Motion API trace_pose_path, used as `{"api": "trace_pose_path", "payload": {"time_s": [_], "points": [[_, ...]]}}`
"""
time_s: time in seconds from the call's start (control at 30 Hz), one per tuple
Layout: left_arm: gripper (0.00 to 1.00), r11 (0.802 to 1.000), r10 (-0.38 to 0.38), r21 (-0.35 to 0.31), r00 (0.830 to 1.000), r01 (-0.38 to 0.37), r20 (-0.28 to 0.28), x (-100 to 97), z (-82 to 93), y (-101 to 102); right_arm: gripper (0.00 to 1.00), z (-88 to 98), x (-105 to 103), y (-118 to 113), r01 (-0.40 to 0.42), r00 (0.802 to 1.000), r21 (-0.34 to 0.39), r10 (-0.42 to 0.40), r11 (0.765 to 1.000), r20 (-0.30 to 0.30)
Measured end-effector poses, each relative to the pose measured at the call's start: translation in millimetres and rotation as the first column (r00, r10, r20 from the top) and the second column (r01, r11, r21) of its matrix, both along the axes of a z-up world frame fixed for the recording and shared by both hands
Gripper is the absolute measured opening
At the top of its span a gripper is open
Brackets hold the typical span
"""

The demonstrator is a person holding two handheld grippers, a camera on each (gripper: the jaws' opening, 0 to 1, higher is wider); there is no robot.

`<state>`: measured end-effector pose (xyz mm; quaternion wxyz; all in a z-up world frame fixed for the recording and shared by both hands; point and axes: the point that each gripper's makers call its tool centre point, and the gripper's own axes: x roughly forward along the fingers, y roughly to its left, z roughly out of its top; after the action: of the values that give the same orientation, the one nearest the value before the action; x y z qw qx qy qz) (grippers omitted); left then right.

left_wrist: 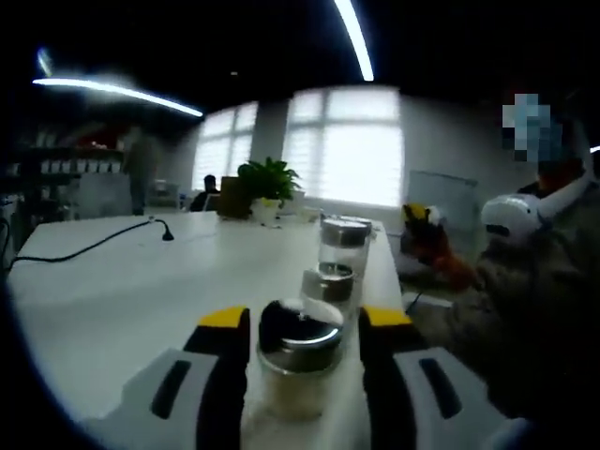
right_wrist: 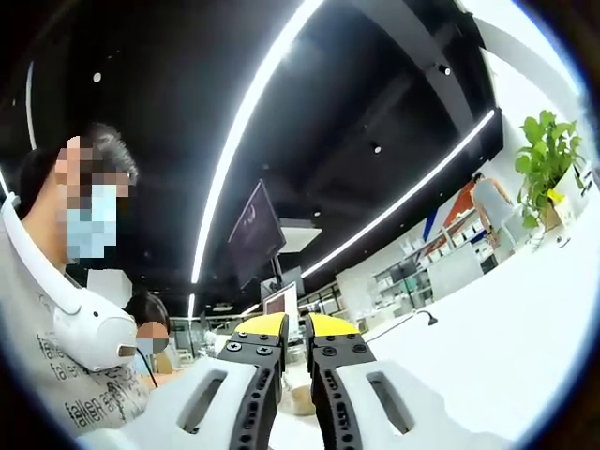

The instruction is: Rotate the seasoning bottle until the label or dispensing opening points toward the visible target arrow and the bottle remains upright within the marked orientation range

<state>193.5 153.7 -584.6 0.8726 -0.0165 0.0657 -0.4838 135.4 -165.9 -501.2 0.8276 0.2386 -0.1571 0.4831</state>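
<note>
Office-like room, dim ceiling with long strip lights, bright windows at the far wall; a white bench point(left_wrist: 141, 281) runs away from the left gripper view. Potted plant point(left_wrist: 267, 183) at the bench's far edge, a black cable point(left_wrist: 89, 248) trailing across the left part of the top.

Three seasoning bottles stand in a row near the bench's right edge, all upright. Nearest bottle point(left_wrist: 298, 361): clear body, pale contents, metal collar and dark cap. Middle bottle point(left_wrist: 328, 283) just behind it, tall far bottle point(left_wrist: 344, 246) beyond that. No target arrow or orientation marks can be made out on the bench from here.

Left gripper point(left_wrist: 305, 328): jaws apart, yellow-tipped, one on each side of the nearest bottle at cap height. Whether the pads touch it cannot be told; a gap seems to remain.

Right gripper point(right_wrist: 298, 328): raised, looking up toward the ceiling, jaws nearly together with a thin slit between, holding nothing.

Handling judgement: likely glass, rigid, light to moderate, smooth and prone to slipping under twist. Metal collar offers little friction. Best hold is low on the body, below the collar, squeezing evenly so it turns on its base without tipping into the middle bottle.
</note>
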Motion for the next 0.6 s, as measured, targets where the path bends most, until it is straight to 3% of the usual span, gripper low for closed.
{"api": "trace_pose_path", "payload": {"time_s": [0.03,0.1,0.2,0.3,0.5,0.6], "points": [[0.49,1.0,0.015,0.002,1.0,-0.015,0.002,0.7,0.6,1,0.06,-1.1,1,-1,0.002,1.0,-0.002,-0.002,1.0,-0.003],[0.5,0.997,0.08,0.006,0.995,-0.081,0.056,7.3,6.3,9,0.06,-2.9,2,0,0.001,1.0,-0.001,-0.001,1.0,-0.014],[0.49,0.992,0.095,-0.09,0.995,-0.091,0.043,1.5,16.7,7,0.05,-2.9,3,-4,0.006,1.0,0.019,-0.005,1.0,-0.025],[0.49,0.982,0.158,-0.113,0.985,-0.15,0.063,-0.9,22.1,9,0.05,-2.9,3,-3,0.01,1.0,0.02,-0.01,1.0,-0.025],[0.48,0.949,0.308,-0.109,0.944,-0.296,0.12,-1.2,30.2,16,0.05,-4.0,3,-2,0.011,0.999,0.018,-0.011,1.0,-0.031],[0.47,0.918,0.396,-0.077,0.907,-0.388,0.145,-1.6,30.6,22,0.05,-3.7,3,-5,0.013,0.999,0.02,-0.013,1.0,-0.03]]}}
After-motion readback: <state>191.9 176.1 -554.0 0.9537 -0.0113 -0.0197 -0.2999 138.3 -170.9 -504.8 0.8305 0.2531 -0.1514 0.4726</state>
